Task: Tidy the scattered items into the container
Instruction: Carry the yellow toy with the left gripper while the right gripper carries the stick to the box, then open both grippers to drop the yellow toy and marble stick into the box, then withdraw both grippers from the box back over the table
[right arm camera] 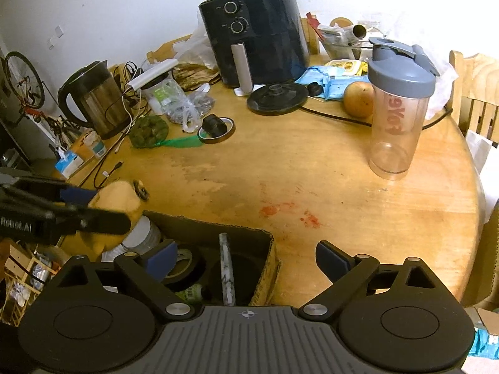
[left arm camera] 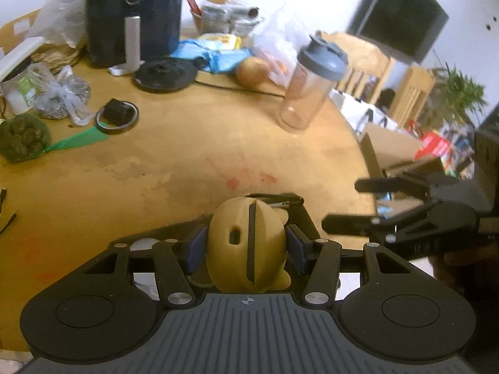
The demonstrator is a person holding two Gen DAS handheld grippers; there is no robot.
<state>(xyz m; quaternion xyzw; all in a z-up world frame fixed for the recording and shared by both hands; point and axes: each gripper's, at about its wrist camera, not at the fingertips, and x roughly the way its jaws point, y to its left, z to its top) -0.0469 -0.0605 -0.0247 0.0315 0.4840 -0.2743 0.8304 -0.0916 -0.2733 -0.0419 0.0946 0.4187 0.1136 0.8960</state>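
Tan plastic toy [left arm camera: 246, 243] pinched in left gripper [left arm camera: 246, 246]; right gripper [right arm camera: 241, 260] wide open, empty, prob. over cardboard box [right arm camera: 265, 268].

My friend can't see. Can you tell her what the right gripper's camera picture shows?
The right gripper hangs open and empty over a cardboard box holding tape rolls and other bits. Beside it, the left gripper holds a tan plastic toy above the box. A shaker bottle stands on the wooden table.
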